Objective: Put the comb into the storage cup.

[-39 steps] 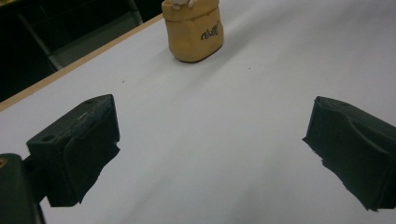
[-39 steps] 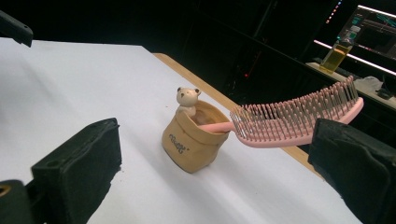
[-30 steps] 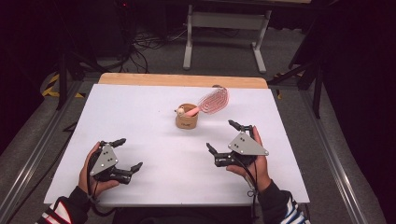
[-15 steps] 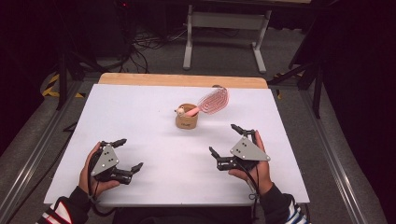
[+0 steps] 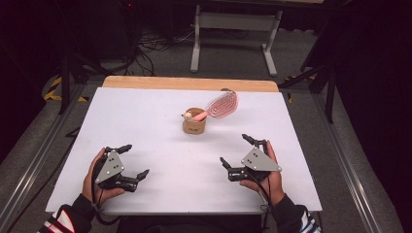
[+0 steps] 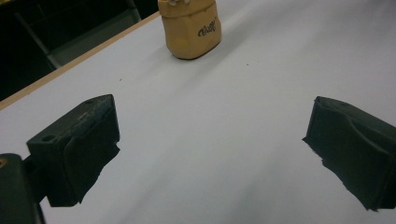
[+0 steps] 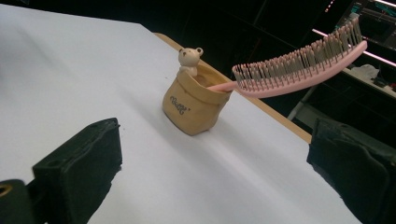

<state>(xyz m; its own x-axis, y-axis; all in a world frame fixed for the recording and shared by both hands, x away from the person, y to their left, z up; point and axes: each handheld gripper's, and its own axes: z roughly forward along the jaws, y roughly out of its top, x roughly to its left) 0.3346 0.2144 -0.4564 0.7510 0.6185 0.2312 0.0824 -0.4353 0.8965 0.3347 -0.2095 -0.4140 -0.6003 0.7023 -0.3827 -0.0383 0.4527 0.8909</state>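
lab/studio | white table (image 5: 145,121) | cables on floor (image 5: 155,46) | metal stand (image 5: 233,24) | dark surroundings

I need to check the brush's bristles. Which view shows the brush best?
The right gripper view: the pink brush is large, side-on, bristles distinct, handle in the holder. The high view shows it small, from above. The left gripper view shows the holder.

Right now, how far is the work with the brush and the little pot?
Looks done: the pink hairbrush stands with its handle inside the tan bear pot, bristle head leaning out over the rim. In hand: nothing; the left tongs and the right tongs are open and rest low on the white table, apart from the pot. Left: from these views I see no further step.
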